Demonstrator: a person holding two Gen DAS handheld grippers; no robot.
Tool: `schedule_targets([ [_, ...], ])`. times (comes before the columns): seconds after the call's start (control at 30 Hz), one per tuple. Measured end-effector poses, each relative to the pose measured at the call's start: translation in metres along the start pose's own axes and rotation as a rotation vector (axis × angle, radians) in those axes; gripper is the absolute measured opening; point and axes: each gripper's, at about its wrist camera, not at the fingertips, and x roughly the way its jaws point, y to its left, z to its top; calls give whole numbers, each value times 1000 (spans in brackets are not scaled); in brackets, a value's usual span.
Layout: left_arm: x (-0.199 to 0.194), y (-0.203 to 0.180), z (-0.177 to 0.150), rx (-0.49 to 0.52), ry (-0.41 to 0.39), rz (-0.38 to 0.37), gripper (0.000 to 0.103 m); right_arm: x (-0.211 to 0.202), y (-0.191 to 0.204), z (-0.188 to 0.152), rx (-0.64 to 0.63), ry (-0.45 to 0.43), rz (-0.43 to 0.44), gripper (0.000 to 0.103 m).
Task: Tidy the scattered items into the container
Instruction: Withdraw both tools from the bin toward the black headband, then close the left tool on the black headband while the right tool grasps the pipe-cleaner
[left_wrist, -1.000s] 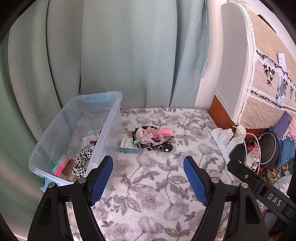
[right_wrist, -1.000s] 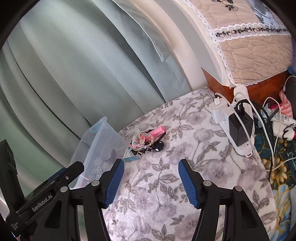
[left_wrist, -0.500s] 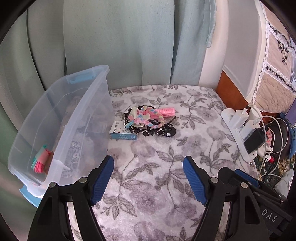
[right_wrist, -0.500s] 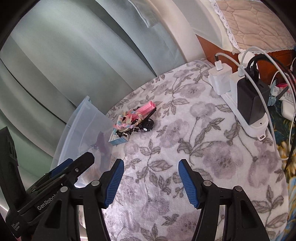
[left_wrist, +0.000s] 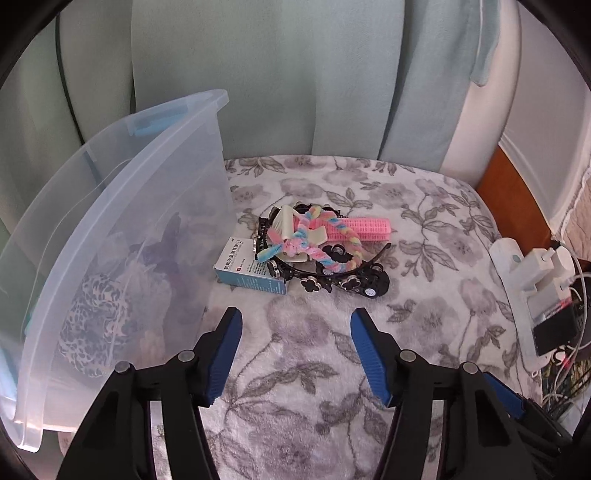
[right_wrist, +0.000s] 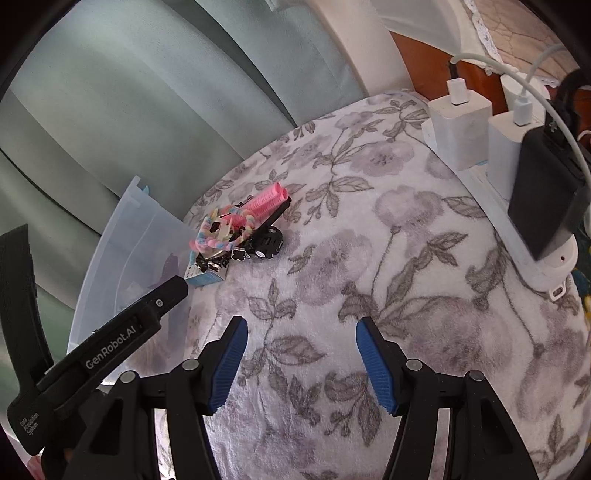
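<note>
Several loose items (left_wrist: 317, 247) lie mid-frame beside the container (left_wrist: 122, 236); an approach is judged underway. Nothing is held: left hand-held gripper (left_wrist: 295, 354) closing, right hand-held gripper (right_wrist: 301, 363) open. Next, the small box (left_wrist: 251, 271) must be straddled.

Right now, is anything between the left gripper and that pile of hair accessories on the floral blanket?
Nothing visible: only bare blanket lies between the left gripper, jaws closing on nothing, and the pile.
</note>
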Motion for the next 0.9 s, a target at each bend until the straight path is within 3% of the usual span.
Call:
schedule_targets([
  [0.2, 31, 2, 5, -58, 47, 13, 44, 29, 8, 16, -50, 27, 13, 65],
  [0.67, 56, 22, 20, -210, 33, -24, 43, 74, 33, 66, -151, 18, 73, 64],
  [0.9, 69, 30, 26, -278, 36, -48, 40, 91, 47, 85, -211, 29, 131, 52],
])
